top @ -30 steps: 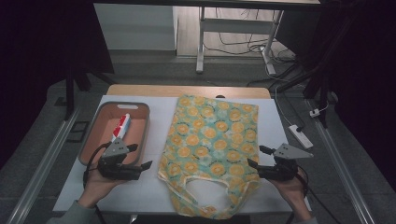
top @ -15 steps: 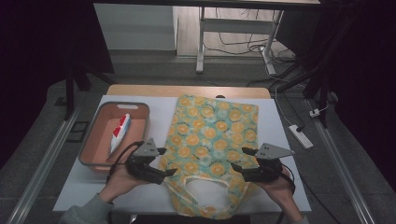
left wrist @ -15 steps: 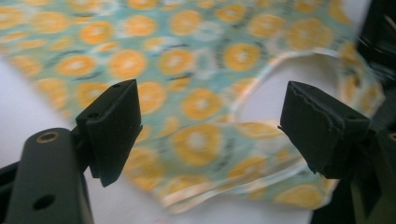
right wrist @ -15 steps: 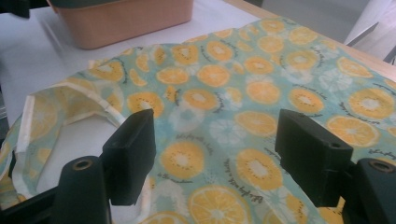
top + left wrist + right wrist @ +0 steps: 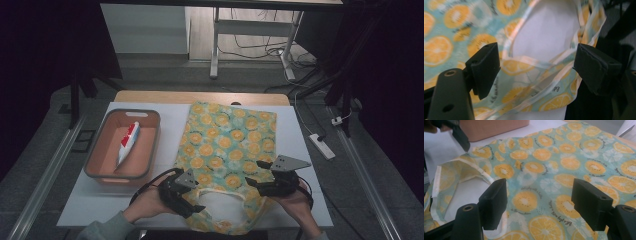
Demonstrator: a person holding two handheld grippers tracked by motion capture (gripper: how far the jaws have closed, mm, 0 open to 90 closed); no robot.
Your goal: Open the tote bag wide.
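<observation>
Item: cloth bag [image 5: 227,150], teal with an orange-slice print, lay flat on the white table [image 5: 320,200], bottom edge toward the far side, handles [image 5: 220,192] and opening toward the person. The near end hung slightly over the table's front edge.

Left gripper [image 5: 186,197]: held in the person's left hand [image 5: 150,202] at the bag's near left corner, beside the handle opening. In the left gripper view [image 5: 534,67] its jaws stood spread wide, a handle strap [image 5: 534,65] running across the gap between them; the pads did not press on the cloth.

Right gripper [image 5: 256,175]: held in the right hand [image 5: 295,202] at the bag's near right side. In the right gripper view [image 5: 537,200] its jaws stood wide apart above the printed cloth [image 5: 564,162], gripping nothing.

Also present: orange bin [image 5: 102,167] on the table left of the bag, apart from it, holding a white, red and blue tube [image 5: 127,142]. Power strip [image 5: 321,146] on the floor to the right.
</observation>
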